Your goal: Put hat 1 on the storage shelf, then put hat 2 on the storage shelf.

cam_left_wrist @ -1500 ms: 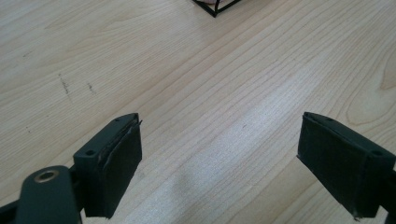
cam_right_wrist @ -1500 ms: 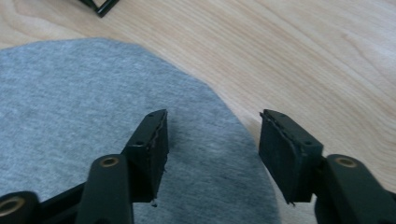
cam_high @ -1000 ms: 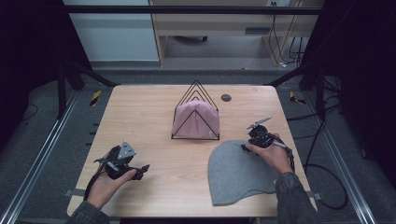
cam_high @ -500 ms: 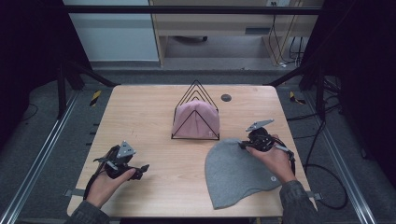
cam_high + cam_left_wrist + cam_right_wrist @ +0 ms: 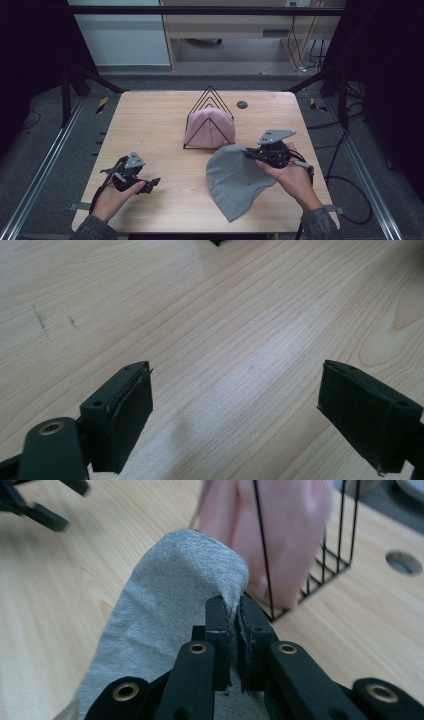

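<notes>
My right gripper (image 5: 234,630) pinches the soft grey cloth (image 5: 235,180), hiding its edge. My left gripper (image 5: 235,415), at seven o'clock, gapes over woodgrain.

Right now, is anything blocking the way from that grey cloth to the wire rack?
Nothing visible does. The right hand-held gripper is shut on the grey cloth, lifted beside the wire rack. The rack already holds a pink cloth.

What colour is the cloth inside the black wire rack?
Pale pink cloth, clearest in the high view.
</notes>
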The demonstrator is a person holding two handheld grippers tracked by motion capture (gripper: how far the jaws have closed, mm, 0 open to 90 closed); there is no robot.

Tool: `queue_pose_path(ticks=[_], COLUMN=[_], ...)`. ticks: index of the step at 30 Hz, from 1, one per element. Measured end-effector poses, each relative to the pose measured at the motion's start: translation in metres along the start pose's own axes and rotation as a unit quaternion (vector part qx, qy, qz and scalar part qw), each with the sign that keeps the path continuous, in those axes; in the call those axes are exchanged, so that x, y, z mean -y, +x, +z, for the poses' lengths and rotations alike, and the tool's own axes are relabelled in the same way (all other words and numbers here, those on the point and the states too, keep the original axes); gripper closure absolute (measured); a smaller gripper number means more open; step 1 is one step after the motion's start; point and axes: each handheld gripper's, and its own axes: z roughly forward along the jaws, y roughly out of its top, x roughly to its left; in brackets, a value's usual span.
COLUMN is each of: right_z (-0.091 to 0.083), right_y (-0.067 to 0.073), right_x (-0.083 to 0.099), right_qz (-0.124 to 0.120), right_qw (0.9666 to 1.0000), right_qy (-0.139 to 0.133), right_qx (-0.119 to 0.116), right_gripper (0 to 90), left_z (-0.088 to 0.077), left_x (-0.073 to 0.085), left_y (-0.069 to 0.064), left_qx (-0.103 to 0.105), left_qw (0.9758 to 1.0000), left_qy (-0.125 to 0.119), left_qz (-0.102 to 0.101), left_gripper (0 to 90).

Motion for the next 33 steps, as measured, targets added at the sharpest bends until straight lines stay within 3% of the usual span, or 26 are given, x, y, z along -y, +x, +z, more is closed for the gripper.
queue_pose_path(ticks=[6,10,15,28,33], right_z=[-0.007,-0.016,-0.016,-0.015,-0.019], right_y=[0.017,0.038,0.051,0.075,0.076], right_x=[-0.023,-0.054,-0.078,-0.121,-0.129], right_qz=[-0.030,-0.067,-0.089,-0.120,-0.123], right_qw=[0.9993,0.9966,0.9943,0.9896,0.9894], right_qy=[-0.020,-0.044,-0.053,-0.065,-0.066], right_qx=[-0.010,-0.018,-0.026,-0.044,-0.043], right_gripper=[85.2,85.2,85.2,85.2,85.2], left_z=[-0.001,-0.002,-0.003,-0.009,-0.013], left_x=[-0.001,-0.002,-0.004,-0.007,-0.018], left_y=[-0.002,-0.004,-0.009,-0.014,-0.023], left_qx=[0.009,0.021,0.038,0.052,0.050], left_qw=[0.9999,0.9996,0.9988,0.9975,0.9970], left_qy=[-0.005,-0.015,-0.024,-0.042,-0.041], left_qz=[0.004,0.008,0.018,0.023,0.043], left_gripper=[13.7,13.8,13.7,13.7,13.7])
